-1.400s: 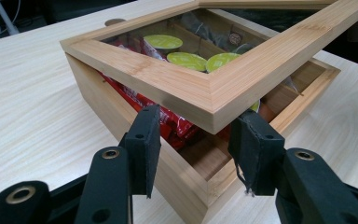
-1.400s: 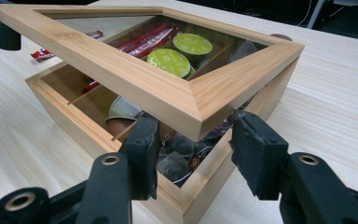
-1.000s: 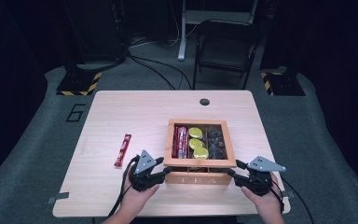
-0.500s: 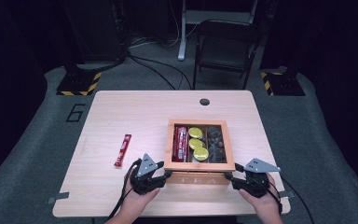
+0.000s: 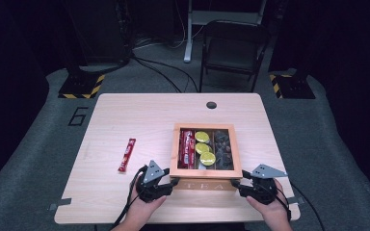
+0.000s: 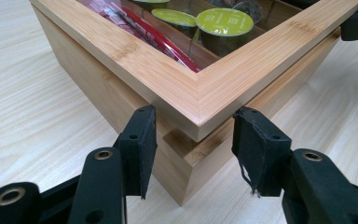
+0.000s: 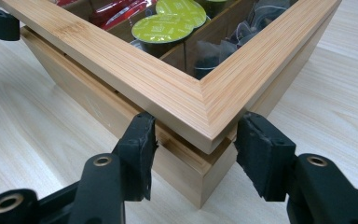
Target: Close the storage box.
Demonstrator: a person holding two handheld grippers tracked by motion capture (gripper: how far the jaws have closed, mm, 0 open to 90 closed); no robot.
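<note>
A rectangular bamboo tea box with a glass-paned lid (image 5: 205, 169) stands on the pale wooden table (image 5: 125, 115), near its front edge and a little right of the middle, with the letters TEA on its front wall. Through the pane the compartments show red sachets (image 5: 187, 148) in the left one, three green-lidded capsules (image 5: 203, 147) in the middle one and dark pouches (image 5: 223, 147) in the right one.

The left tongs (image 5: 173, 181) sit at the box's near left corner. In the left gripper view the two black jaws straddle that corner, one at each side face just under the lid's overhanging rim (whether the pads actually touch the wood I cannot tell), and they have just been opening a little further with the corner between them.

The right tongs (image 5: 236, 183) sit at the near right corner in the same way. In the right gripper view the jaws flank the corner below the lid frame, close beside both faces, and they too have just been opening with the corner between them; they do not appear to pinch it.

A single red stick sachet (image 5: 127, 154) lies on the table well to the left of the box, apart from both hands.
</note>
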